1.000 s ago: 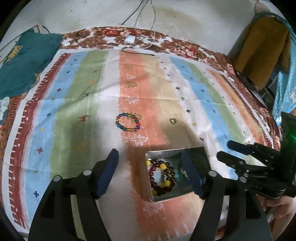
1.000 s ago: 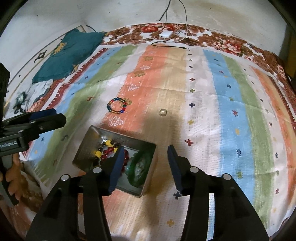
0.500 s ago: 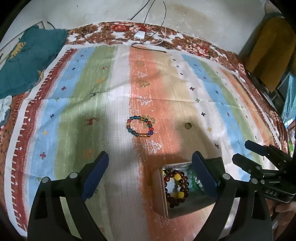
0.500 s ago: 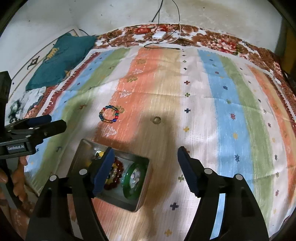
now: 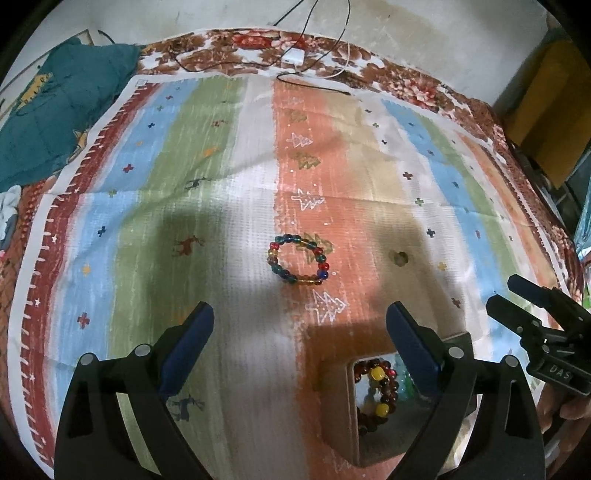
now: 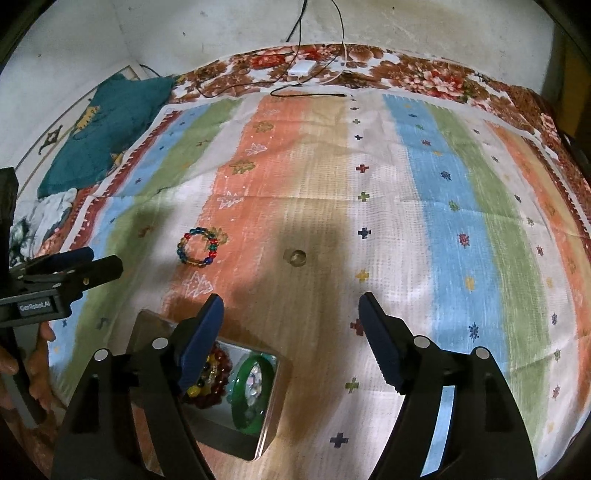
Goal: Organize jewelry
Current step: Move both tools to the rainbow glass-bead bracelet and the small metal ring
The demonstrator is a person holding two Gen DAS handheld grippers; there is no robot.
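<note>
Both grippers, left (image 5: 299,339) wide, right (image 6: 291,332) opening, hover empty over a striped cloth (image 6: 424,206) below a stained wall (image 6: 221,29).

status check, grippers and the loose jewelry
Left gripper open, empty. Right gripper opening, nothing between its jaws. Multicolour bead bracelet and small ring loose on striped cloth, outside metal tin. Path clear.

Both grippers are the same build: chunky black plastic arms with cut-out slots and round silver screw heads along the top. The left gripper (image 5: 300,339) and right gripper (image 6: 291,334) both have dark blue pads (image 6: 201,338) with ribbed faces. One body has a white "GenRobot.AI" label (image 6: 35,306).
</note>
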